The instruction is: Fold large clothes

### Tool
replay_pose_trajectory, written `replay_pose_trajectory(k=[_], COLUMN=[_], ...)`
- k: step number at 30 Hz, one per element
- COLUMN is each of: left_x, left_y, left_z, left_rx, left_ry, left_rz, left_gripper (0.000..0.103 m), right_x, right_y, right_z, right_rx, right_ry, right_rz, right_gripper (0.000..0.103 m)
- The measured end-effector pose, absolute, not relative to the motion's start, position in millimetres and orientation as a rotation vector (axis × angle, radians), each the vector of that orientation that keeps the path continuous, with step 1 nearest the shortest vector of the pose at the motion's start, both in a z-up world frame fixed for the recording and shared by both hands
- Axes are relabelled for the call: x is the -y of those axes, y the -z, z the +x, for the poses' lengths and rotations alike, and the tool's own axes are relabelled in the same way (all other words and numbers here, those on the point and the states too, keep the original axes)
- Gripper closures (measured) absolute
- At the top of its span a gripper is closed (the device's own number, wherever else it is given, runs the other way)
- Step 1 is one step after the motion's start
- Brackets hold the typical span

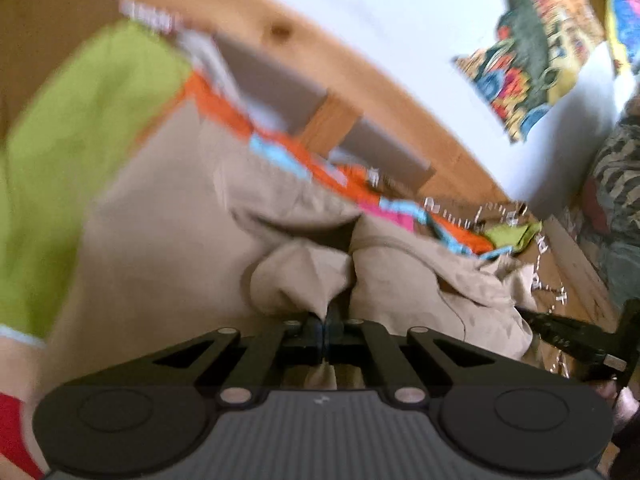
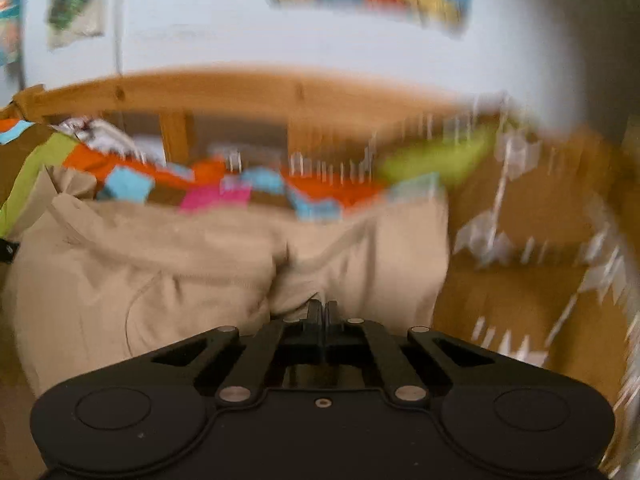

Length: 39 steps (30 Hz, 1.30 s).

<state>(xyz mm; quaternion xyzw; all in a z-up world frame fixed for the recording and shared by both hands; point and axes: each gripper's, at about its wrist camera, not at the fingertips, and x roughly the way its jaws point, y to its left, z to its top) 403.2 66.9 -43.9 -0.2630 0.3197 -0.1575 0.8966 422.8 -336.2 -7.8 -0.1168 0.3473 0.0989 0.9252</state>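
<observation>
Beige garment (image 1: 168,216) on patterned bed cover (image 2: 520,280), pinched in both left tongs (image 1: 325,324) and right tongs (image 2: 323,312), mid-fold by the look; next, likely carried across and laid flat.

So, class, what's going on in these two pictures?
A person is folding a beige garment with a handheld gripper in each hand. The left gripper is shut on a bunch of the cloth, and the right gripper is shut on another part of it. The garment lies over a brown patterned bedspread, in front of a wooden bed frame. Both views are blurred, so the fold looks under way, not finished.
</observation>
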Motion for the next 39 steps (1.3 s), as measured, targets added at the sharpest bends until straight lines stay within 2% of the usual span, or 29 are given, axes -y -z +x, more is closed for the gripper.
replay_pose_trajectory(k=[2, 7, 9, 10, 11, 14, 17, 21, 25, 28, 30, 34, 37, 38, 39], left_x=[-65.5, -56.4, -59.3, -62.6, -66.4, -67.9, -50.7, -2.4, 14.5, 1.6, 1.0, 7.4, 6.2, 4.0, 3.6], left_y=[44.7, 69.0, 61.5, 56.1, 49.0, 27.2, 12.7, 21.0, 49.1, 45.7, 45.8, 48.2, 38.8, 34.3, 31.3], left_z=[401.0, 414.2, 408.4, 403.2, 395.4, 369.9, 366.3, 380.9, 414.5, 425.1, 426.6, 426.1, 412.7, 402.7, 393.2], left_rx=[-0.651, -0.724, -0.718, -0.721, -0.71, -0.586, -0.525, -0.579, -0.722, -0.73, -0.728, -0.723, -0.714, -0.697, -0.673], left_ry=[0.297, 0.263, 0.28, 0.266, 0.247, 0.235, 0.355, 0.477, 0.378, 0.361, 0.365, 0.376, 0.35, 0.366, 0.383], left_rz=[-0.503, -0.444, -0.454, -0.455, -0.445, -0.394, -0.384, -0.257, -0.16, -0.202, -0.178, -0.14, -0.185, -0.2, -0.201], left_gripper=[0.103, 0.103, 0.099, 0.093, 0.089, 0.084, 0.084, 0.086, 0.102, 0.102, 0.102, 0.101, 0.101, 0.091, 0.086], right_x=[326.9, 322.6, 323.3, 323.5, 322.6, 314.4, 295.0, 269.4, 268.3, 272.2, 279.4, 293.0, 299.9, 301.9, 303.4], right_y=[7.2, 51.8, 44.8, 37.8, 30.5, 9.5, 8.8, 48.0, 60.5, 44.8, 44.7, 74.1, 56.6, 48.6, 44.7], right_z=[416.9, 430.7, 422.4, 414.2, 404.4, 371.4, 358.9, 362.7, 357.4, 341.6, 344.0, 356.3, 346.6, 338.7, 334.1], right_rx=[-0.609, -0.634, -0.614, -0.595, -0.565, -0.459, -0.446, -0.553, -0.619, -0.556, -0.559, -0.62, -0.599, -0.56, -0.539], right_ry=[-0.181, -0.105, -0.087, -0.075, -0.068, -0.089, -0.209, -0.244, -0.221, -0.229, -0.216, -0.213, -0.214, -0.205, -0.198], right_rz=[-0.316, -0.418, -0.39, -0.387, -0.385, -0.397, -0.346, -0.306, -0.227, -0.253, -0.261, -0.252, -0.153, -0.157, -0.179], right_gripper=[0.103, 0.103, 0.1, 0.098, 0.092, 0.092, 0.092, 0.092, 0.093, 0.091, 0.093, 0.096, 0.09, 0.086, 0.081])
